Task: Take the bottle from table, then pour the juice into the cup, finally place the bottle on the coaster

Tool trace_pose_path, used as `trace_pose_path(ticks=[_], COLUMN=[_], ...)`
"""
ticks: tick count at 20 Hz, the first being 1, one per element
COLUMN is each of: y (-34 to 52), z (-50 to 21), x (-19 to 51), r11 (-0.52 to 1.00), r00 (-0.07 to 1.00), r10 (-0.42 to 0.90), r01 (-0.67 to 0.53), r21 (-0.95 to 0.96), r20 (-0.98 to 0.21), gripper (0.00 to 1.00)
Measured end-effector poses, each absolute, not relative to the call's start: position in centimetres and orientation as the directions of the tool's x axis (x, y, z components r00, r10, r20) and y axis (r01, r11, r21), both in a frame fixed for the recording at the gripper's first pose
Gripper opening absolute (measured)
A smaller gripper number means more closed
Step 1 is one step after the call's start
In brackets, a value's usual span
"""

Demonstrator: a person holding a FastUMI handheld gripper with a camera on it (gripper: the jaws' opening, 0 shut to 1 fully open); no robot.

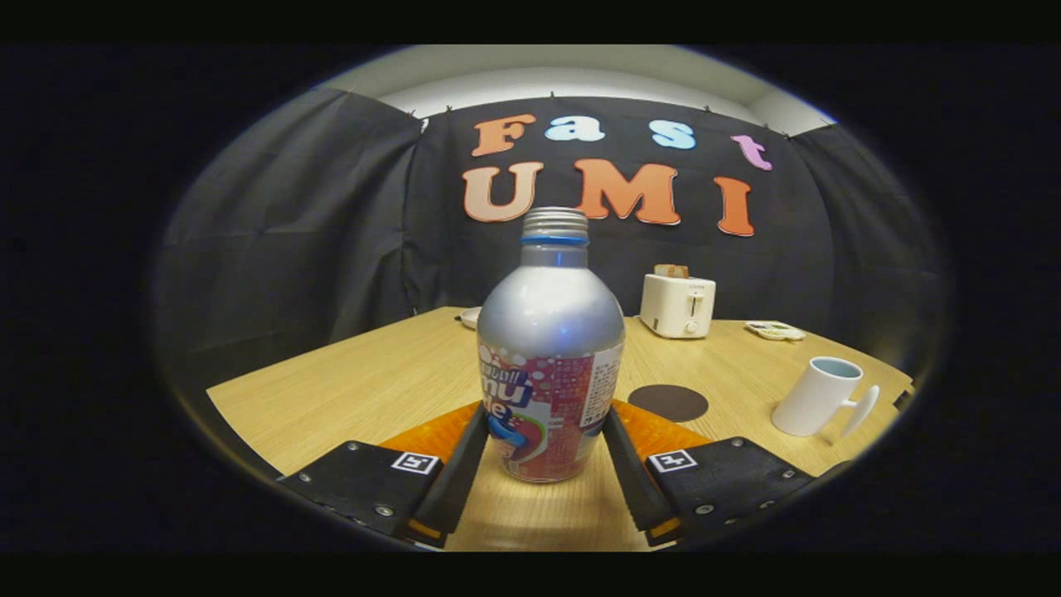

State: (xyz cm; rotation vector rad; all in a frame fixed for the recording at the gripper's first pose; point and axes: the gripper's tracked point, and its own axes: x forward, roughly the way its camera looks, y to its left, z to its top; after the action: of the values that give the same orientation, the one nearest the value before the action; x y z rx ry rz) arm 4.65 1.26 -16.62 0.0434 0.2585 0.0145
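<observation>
Upright on the bench [348, 390], the bottle [549, 365] stood between the claw [545, 452] fingers, which looked pressed against its labelled lower body; smooth metal, probably slippery, stiff, best squeezed there.

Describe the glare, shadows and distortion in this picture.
Gripper view: a bright glare patch sits on the bottle shoulder; fisheye bends the table edges and tilts the cup outward; soft shadow under the bottle, which stands between the gripper fingers, both touching its sides; toaster beyond is slightly soft.
</observation>
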Motion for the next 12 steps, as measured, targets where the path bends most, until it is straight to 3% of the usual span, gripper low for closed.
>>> trace_pose_path(ticks=[12], y=[-0.1], z=[-13.6], x=[7.0], r11=[0.889], r00=[0.963], r10=[0.081], r01=[0.047], r21=[0.456], r20=[-0.258], gripper=[0.77])
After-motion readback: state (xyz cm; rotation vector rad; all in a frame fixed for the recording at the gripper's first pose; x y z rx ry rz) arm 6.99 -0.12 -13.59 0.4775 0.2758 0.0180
